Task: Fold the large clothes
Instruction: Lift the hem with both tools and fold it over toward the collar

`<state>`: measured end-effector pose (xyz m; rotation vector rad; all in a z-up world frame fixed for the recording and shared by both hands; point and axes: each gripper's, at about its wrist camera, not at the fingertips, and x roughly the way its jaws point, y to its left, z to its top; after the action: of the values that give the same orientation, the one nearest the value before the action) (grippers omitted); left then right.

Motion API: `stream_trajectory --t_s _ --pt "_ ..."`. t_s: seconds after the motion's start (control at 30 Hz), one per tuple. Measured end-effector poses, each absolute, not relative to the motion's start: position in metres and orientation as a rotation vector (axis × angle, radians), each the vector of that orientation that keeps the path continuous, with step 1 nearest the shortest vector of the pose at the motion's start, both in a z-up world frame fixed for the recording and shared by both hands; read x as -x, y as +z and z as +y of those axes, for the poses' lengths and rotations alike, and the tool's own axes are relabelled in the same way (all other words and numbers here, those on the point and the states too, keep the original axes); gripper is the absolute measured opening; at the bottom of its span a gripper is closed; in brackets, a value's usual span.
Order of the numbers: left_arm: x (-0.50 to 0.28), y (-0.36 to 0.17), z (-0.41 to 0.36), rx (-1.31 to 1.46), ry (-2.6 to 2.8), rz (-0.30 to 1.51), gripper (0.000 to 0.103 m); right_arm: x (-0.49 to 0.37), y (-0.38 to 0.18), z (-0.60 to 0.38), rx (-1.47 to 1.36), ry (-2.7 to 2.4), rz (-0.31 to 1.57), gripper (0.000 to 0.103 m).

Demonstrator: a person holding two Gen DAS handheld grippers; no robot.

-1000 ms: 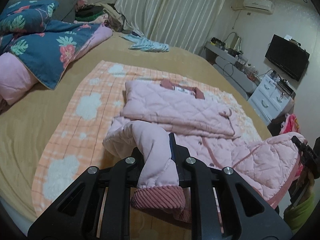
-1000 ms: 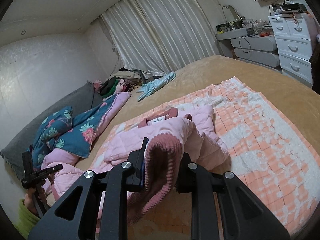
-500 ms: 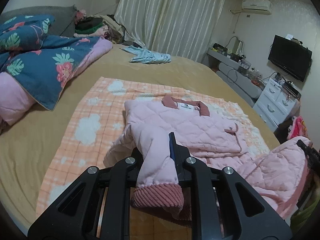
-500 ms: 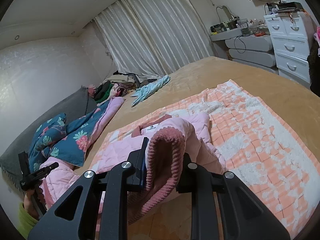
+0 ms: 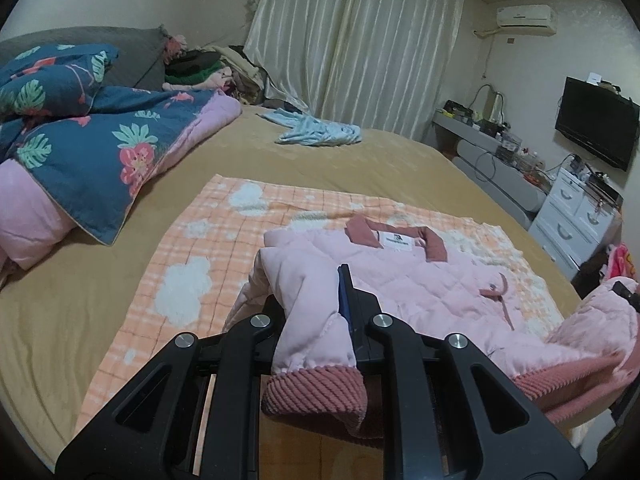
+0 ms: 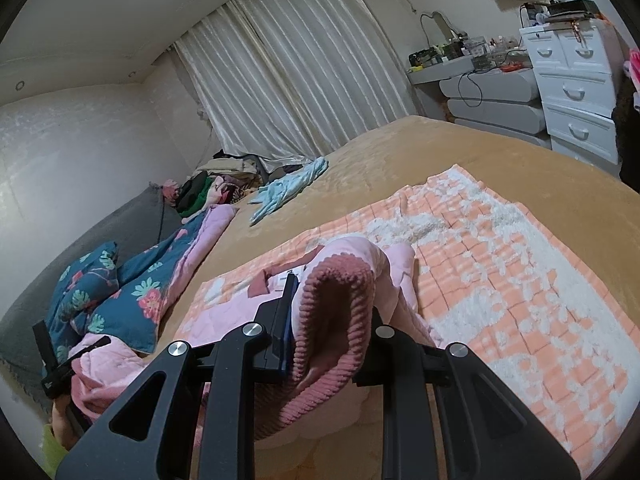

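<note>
A pink quilted jacket (image 5: 420, 280) with a dark pink collar lies on an orange and white checked blanket (image 5: 208, 248) on the bed. My left gripper (image 5: 316, 312) is shut on the jacket's bottom hem at its ribbed band (image 5: 316, 392), lifted above the blanket. My right gripper (image 6: 328, 320) is shut on the other end of the ribbed hem (image 6: 332, 320), also lifted. The jacket's collar (image 6: 260, 284) shows behind my right gripper. The other gripper shows at the far edge of each view.
A blue floral quilt (image 5: 92, 140) lies bunched at the left. A light blue garment (image 5: 316, 132) lies far on the tan bedspread (image 5: 380, 160). A clothes pile (image 5: 200, 68) sits by the curtains. White drawers (image 6: 576, 92) stand at the right.
Both grippers have carried the jacket's hem forward toward the collar. The lower half now lies folded over the upper half and the collar sits closer in both views.
</note>
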<state>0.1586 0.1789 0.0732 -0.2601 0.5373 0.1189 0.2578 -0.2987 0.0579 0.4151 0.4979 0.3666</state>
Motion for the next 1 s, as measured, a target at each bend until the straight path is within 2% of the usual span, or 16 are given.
stream_trajectory --t_s 0.57,1.0 --pt "-0.213 0.053 0.182 0.238 0.178 0.516 0.009 -0.326 0.038 -0.286 -0.451 0.320 0.483 0.020" --pt "-0.255 0.031 0.188 0.241 0.205 0.564 0.010 -0.366 0.018 -0.287 -0.510 0.388 0.497 0.034"
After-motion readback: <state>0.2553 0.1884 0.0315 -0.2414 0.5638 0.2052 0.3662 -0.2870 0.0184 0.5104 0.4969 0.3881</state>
